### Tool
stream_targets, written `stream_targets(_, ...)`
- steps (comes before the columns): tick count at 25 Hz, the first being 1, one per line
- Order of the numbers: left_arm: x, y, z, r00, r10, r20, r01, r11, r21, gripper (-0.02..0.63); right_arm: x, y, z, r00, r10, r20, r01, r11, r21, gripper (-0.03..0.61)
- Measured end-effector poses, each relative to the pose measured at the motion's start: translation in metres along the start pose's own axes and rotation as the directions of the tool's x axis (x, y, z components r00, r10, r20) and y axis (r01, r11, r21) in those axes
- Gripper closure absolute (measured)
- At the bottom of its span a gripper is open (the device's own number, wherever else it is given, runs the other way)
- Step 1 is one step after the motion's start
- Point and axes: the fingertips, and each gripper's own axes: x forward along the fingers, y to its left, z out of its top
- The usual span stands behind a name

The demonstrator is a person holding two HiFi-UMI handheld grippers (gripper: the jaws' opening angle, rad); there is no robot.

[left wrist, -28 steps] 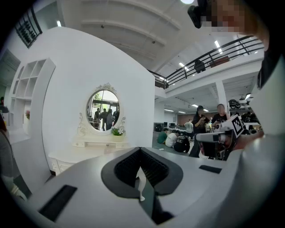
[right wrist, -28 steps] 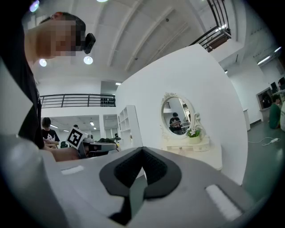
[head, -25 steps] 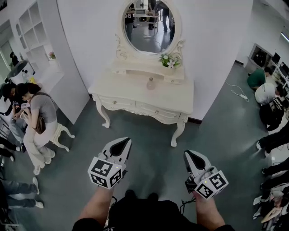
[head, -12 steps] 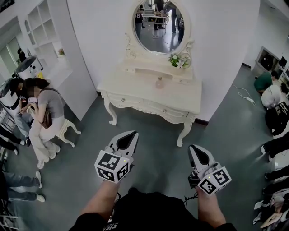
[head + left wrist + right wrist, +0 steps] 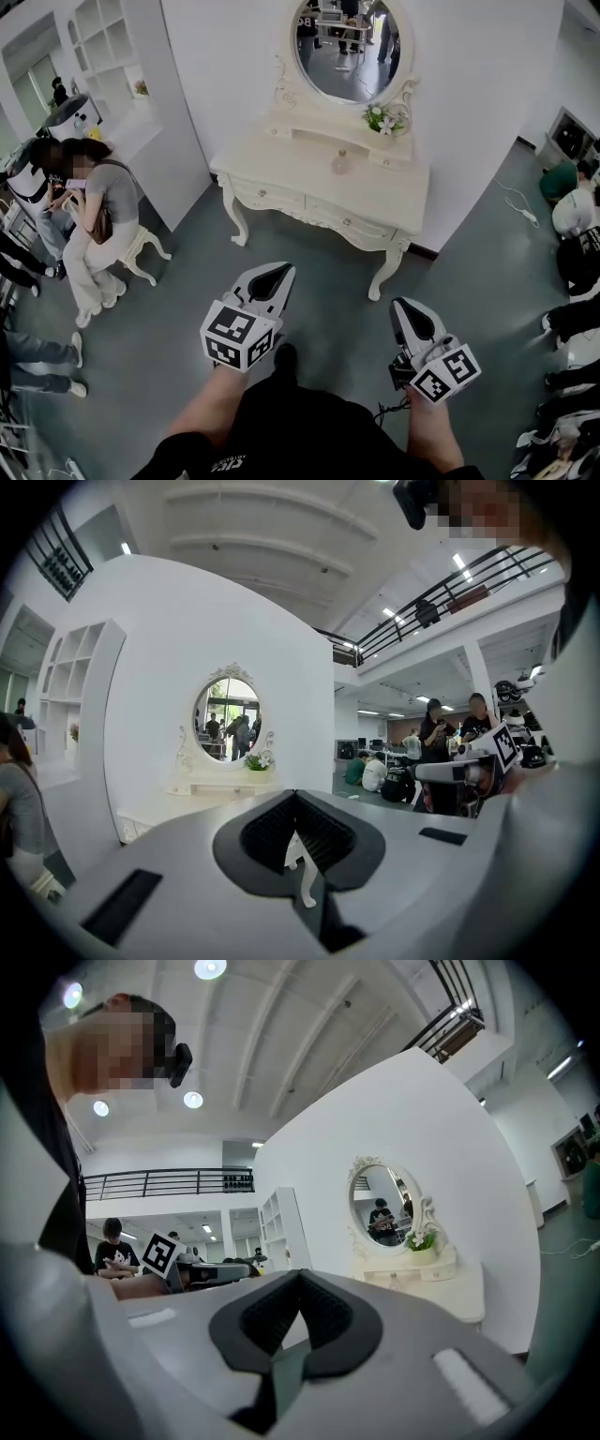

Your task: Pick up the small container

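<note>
Jaws on both tools are sitting closed, tip against tip, with nothing caught between them: the left gripper (image 5: 277,269) is showing its two tips meeting in its own view, and the right gripper (image 5: 404,304) is showing the same in its view. Both are hanging in the air above the grey floor (image 5: 178,281), each held out in front of the person's body on a bare forearm, the left one pointing toward the left half of the counter and the right one toward its right end. The small container (image 5: 340,162), a little rounded pinkish bottle, is standing upright on the cream counter (image 5: 384,202), a carved dressing table set against the white wall, well apart from both grippers. It is sitting near the back of the top, just in front of the raised drawer ledge and below the oval mirror (image 5: 349,45). A small pot of white flowers (image 5: 382,118) is resting on that ledge, to the container's right and farther back. To the left, a person (image 5: 101,211) is sitting on a pale stool (image 5: 136,253) beside a white shelf unit (image 5: 108,37), looking down at something in the hands. More people are sitting along the right edge of the head view.
</note>
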Motion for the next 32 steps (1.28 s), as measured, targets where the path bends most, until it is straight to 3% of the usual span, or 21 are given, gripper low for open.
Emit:
stream_targets(13,0.071,0.043,0.003,0.999,-0.043,0.011,0.043,0.999,-0.028,0.609,0.056,-0.053,0.008,0.999,-0.045,-0.025,0.045,0.999,0.02,0.568)
stream_targets(19,0.117,0.103,0.018,0.998,-0.062,0.021,0.063,0.998,-0.029,0.609,0.129,-0.074,0.018,0.999,-0.04,-0.024,0.041,0.999,0.01,0.568)
stream_targets(25,0.16,0.169,0.034,0.996,-0.091,0.025,0.091,0.995,-0.026,0.609,0.199,-0.102,0.024,0.995,-0.091,-0.032,0.091,0.996,0.005,0.568)
stream_targets(32,0.197,0.241,0.03,0.994,-0.109,0.017,0.109,0.994,-0.029,0.609,0.273,-0.124,0.014,0.99,-0.133,-0.05,0.133,0.991,-0.005,0.568)
